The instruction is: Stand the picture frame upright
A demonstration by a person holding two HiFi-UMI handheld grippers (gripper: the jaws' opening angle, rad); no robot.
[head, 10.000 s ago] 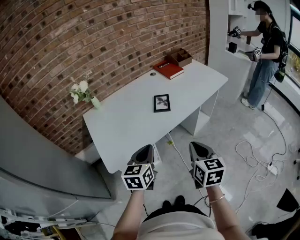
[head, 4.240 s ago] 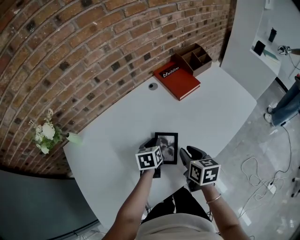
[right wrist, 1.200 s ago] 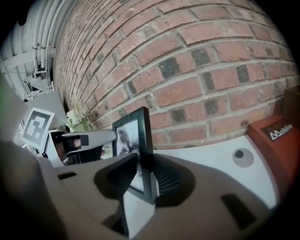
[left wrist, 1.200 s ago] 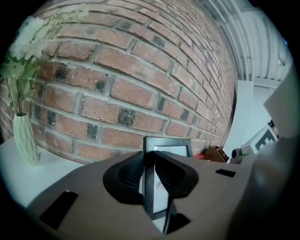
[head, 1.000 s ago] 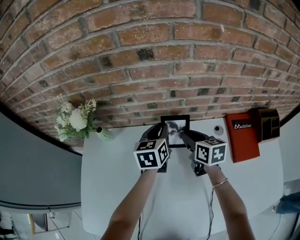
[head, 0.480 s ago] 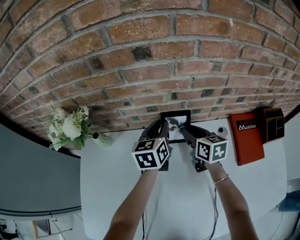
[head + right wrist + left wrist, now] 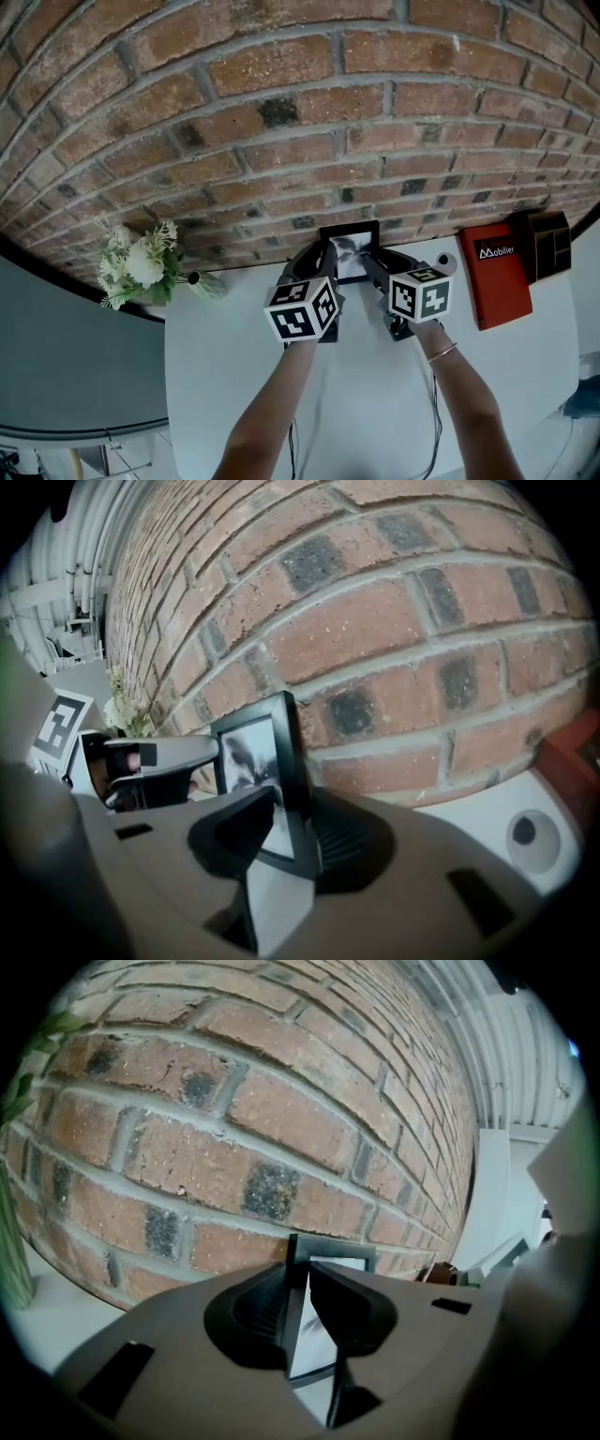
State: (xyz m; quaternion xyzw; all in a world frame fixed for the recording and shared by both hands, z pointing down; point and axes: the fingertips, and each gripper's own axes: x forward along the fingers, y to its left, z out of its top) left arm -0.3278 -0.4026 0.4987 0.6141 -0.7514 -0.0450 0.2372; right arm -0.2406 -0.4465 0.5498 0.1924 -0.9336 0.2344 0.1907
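Two grippers share the picture frame (image 7: 350, 249) — the left gripper (image 7: 327, 255) is clamped on its left edge and the right gripper (image 7: 371, 262) on its right edge, each pinching the black moulding between its jaws. Holding both sides likely stops the frame twisting or tipping while it is set down. The frame is upright with its print facing the person. The brick wall (image 7: 281, 112) is just behind the frame and the white worktop (image 7: 375, 394) lies below it, but the grippers hide whether its lower edge touches. White flowers (image 7: 141, 264) stand well to the frame's left, and a red book (image 7: 500, 272) lies to its right. By my judgement the standing is nearly done — a rear support, not visible here, would have to bear before either grip lets go.
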